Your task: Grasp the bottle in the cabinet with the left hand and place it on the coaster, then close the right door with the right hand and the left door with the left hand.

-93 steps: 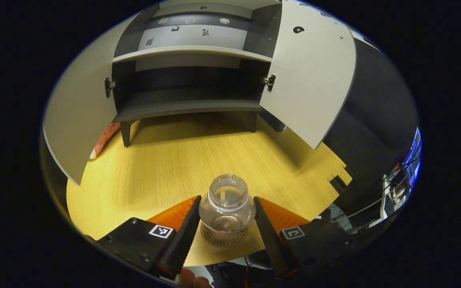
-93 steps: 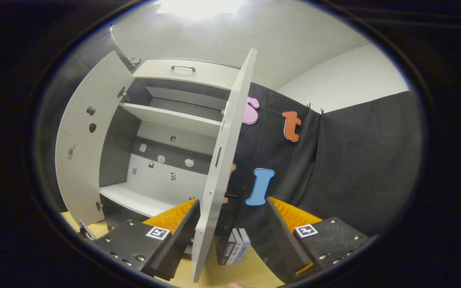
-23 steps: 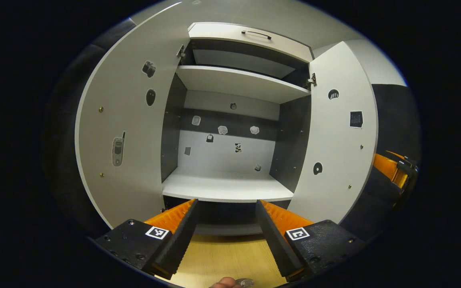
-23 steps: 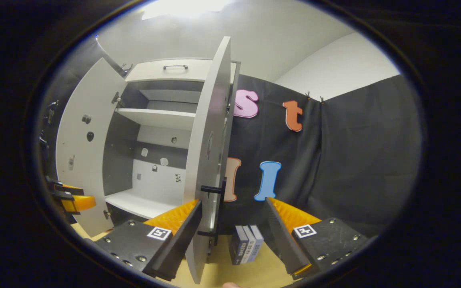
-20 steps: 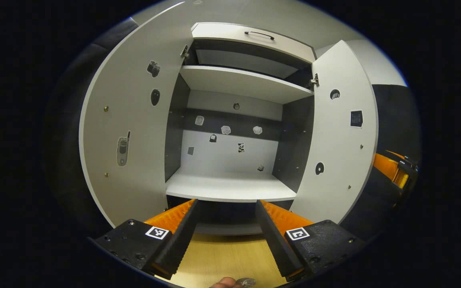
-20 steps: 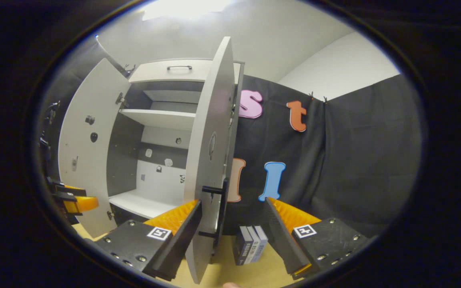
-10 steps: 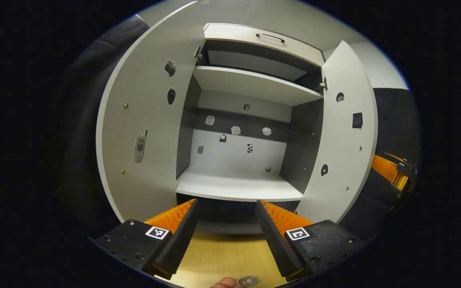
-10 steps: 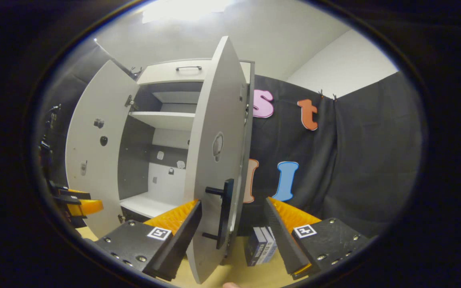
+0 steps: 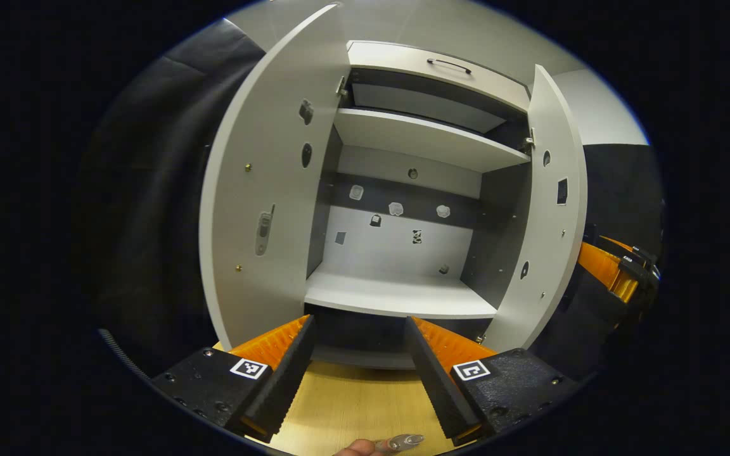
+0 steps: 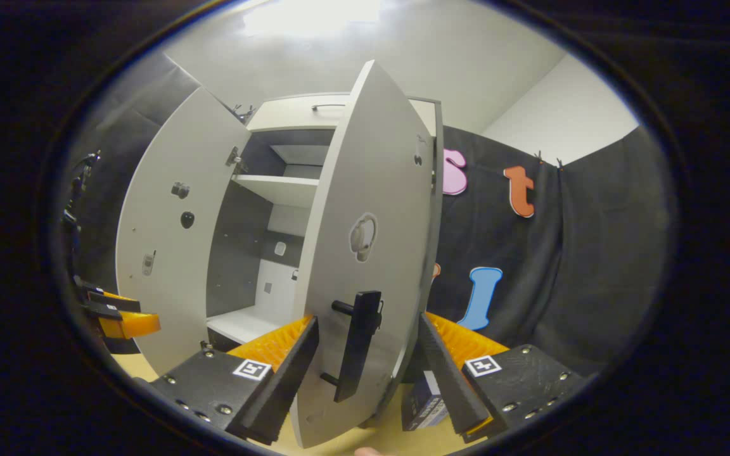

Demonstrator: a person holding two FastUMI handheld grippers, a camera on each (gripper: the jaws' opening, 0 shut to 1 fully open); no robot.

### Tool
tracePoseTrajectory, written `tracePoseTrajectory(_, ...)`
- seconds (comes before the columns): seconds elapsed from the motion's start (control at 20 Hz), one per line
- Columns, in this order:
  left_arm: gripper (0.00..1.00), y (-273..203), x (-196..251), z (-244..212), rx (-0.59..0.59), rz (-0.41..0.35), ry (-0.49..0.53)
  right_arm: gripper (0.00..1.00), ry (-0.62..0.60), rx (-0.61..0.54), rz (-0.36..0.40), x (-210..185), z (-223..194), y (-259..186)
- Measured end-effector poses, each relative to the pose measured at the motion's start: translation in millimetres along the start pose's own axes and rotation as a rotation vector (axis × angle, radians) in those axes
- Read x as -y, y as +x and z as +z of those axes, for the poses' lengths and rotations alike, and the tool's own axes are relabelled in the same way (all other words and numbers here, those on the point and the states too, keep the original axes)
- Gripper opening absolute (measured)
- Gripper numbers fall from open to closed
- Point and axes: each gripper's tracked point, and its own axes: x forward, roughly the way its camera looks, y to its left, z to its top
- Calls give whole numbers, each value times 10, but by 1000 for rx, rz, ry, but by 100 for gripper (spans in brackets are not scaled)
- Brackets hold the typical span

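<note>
Cabinet (image 9: 403, 297) stands on the wooden table (image 9: 352, 411), both doors swung out, shelves seen bare in the left gripper view. Left door (image 9: 263, 209) is opened wide; stickers are dotted over its inner face. Right door (image 9: 552, 215) is seen nearly edge-on in the left gripper view and is angled partway inward; in the right gripper view its outer face (image 10: 365, 253) is presented, with the black handle (image 10: 355, 345) set between the spread fingers of the right gripper (image 10: 368, 364), which is untouched by either finger. Left gripper (image 9: 355, 373) is held in front of the cabinet, jaws spread, nothing gripped. Bottle (image 9: 403, 441) is glimpsed as a sliver at the bottom edge beside a fingertip (image 9: 355, 448). Small boxes (image 10: 425, 402) are stood on the table behind the right door.
</note>
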Motion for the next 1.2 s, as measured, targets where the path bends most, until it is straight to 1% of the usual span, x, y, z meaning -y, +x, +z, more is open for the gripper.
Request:
tracePoseTrajectory(0.15,91,-66,-137,9,8,35,-15,93,10,10,40,-151,28,86)
tracePoseTrajectory(0.2,91,-88,-177,12,10,47,-19,95,15,11,58,-221,36,104)
tracePoseTrajectory(0.25,91,-109,-222,10,11,58,-22,93,17,13,78,-289,41,126)
tracePoseTrajectory(0.3,91,-133,-269,13,12,71,-24,95,13,16,90,-351,54,145)
tracePoseTrajectory(0.35,91,-151,-313,14,14,83,-26,95,6,20,98,-399,72,159)
tracePoseTrajectory(0.4,91,-174,-356,20,17,95,-27,93,1,24,109,-448,80,166)
tracePoseTrajectory(0.45,91,-195,-399,13,18,108,-29,95,-2,26,120,-499,79,174)
tracePoseTrajectory(0.5,91,-219,-436,16,19,120,-32,95,-5,26,128,-539,84,180)
tracePoseTrajectory(0.8,91,-341,-654,14,26,172,-49,95,21,19,162,-714,63,200)
tracePoseTrajectory(0.95,91,-355,-722,31,33,191,-52,95,31,13,169,-720,42,212)
tracePoseTrajectory(1.0,85,-364,-746,34,35,196,-53,95,33,9,171,-729,36,213)
tracePoseTrajectory(1.05,85,-370,-779,35,35,202,-53,95,35,4,173,-741,28,220)
tracePoseTrajectory(1.1,91,-387,-807,36,36,208,-53,95,36,1,176,-746,19,229)
tracePoseTrajectory(1.2,91,-404,-859,33,36,218,-53,95,41,-3,183,-761,16,231)
